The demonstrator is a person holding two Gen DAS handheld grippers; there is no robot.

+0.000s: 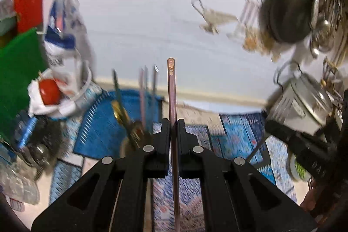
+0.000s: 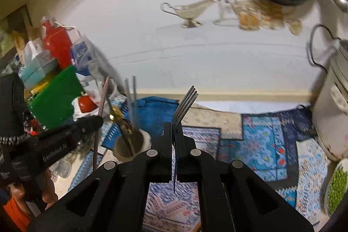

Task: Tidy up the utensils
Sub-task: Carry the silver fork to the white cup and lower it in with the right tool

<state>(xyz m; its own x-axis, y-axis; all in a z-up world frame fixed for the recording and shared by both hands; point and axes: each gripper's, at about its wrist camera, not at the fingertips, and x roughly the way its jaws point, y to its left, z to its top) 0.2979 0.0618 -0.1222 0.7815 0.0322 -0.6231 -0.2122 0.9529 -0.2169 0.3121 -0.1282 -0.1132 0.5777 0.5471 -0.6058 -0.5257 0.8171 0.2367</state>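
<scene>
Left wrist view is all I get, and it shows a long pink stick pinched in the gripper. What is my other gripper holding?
Observer: The right gripper is shut on a fork, tines pointing up and away.
Operator: Where does the fork go?
Observer: Probably the round utensil cup, just left of the right gripper; a few handles already stand in it.
Operator: Can you see my left gripper from there?
Observer: Yes, the left gripper is at the left edge, with the pink utensil handle through it, close beside the cup.
</scene>
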